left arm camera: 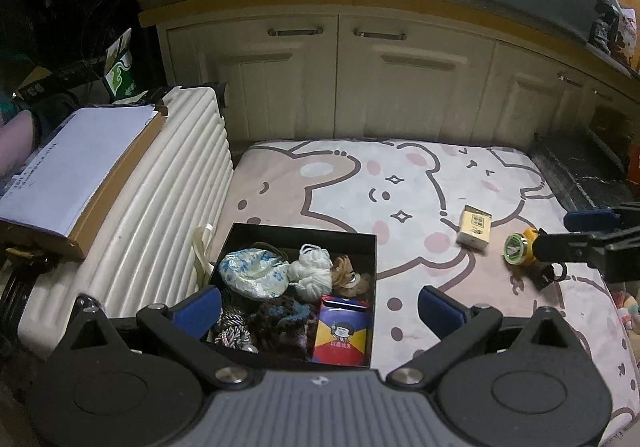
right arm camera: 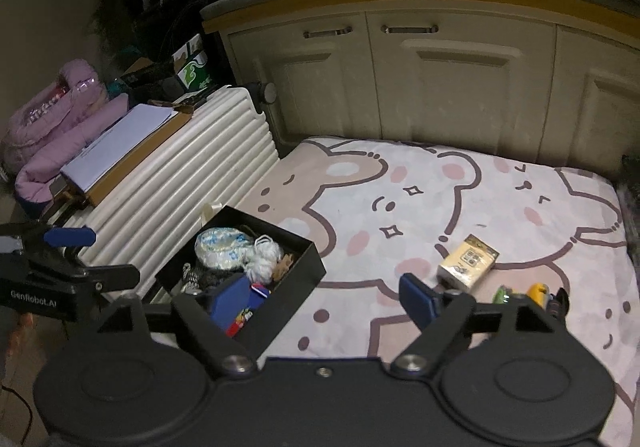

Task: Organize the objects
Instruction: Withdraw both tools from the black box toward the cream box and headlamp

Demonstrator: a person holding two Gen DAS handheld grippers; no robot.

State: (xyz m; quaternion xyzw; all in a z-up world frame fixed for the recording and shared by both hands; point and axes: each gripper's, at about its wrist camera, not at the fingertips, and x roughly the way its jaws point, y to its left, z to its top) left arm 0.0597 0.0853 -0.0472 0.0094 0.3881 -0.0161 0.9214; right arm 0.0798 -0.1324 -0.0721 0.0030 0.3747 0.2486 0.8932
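Flashlight (right arm camera: 520,295) lies just ahead and right of the right tool (right arm camera: 324,301), nearer than the left tool (left arm camera: 318,307); both tools are spread and hold nothing.

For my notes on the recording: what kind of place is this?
Probably a bedroom or living room floor at home: a cartoon bear mat, a white ribbed suitcase and cream cabinets behind.
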